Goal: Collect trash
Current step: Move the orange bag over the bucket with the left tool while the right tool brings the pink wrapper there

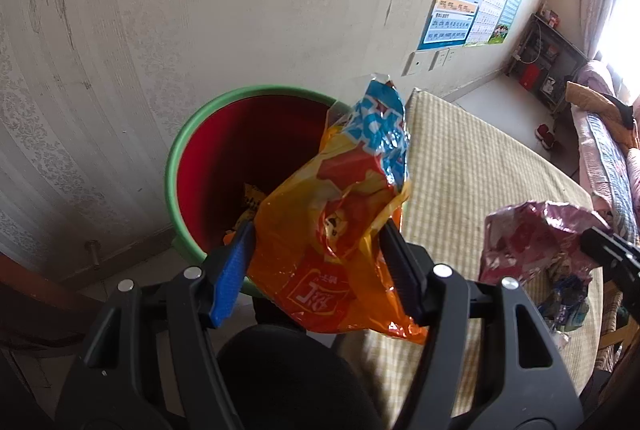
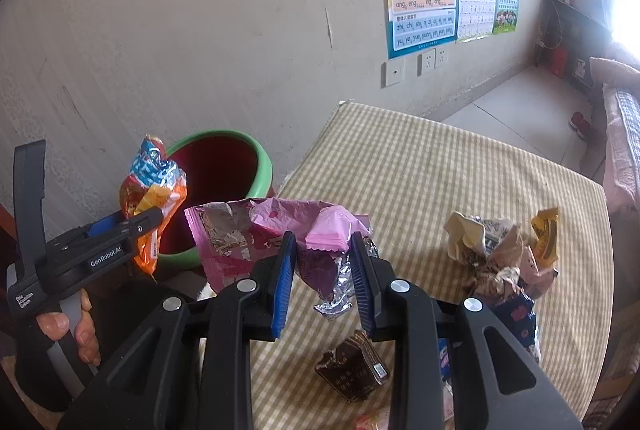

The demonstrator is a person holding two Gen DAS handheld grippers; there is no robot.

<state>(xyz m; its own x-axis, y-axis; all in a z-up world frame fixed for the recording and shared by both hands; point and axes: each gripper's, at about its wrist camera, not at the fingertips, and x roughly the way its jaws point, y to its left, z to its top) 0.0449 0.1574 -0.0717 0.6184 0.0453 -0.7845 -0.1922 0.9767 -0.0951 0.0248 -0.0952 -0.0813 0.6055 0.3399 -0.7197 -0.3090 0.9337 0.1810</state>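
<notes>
My left gripper [image 1: 318, 244] is shut on an orange and blue snack bag [image 1: 340, 214] and holds it over the near rim of a red bin with a green rim [image 1: 180, 146]. Some wrappers lie in the bin's bottom. The right wrist view shows the left gripper [image 2: 120, 230], the orange bag [image 2: 154, 198] and the bin [image 2: 264, 162] at the left. My right gripper [image 2: 322, 254] is shut on a crumpled pink and silver bag [image 2: 280, 234], held above the checked table [image 2: 420, 170]. The pink bag also shows in the left wrist view [image 1: 532, 234].
More trash lies on the table: a dark brown packet [image 2: 354, 366] near me, and a heap of crumpled cream, yellow and blue wrappers [image 2: 508, 254] at the right. The bin stands on the floor against the wall, left of the table's edge.
</notes>
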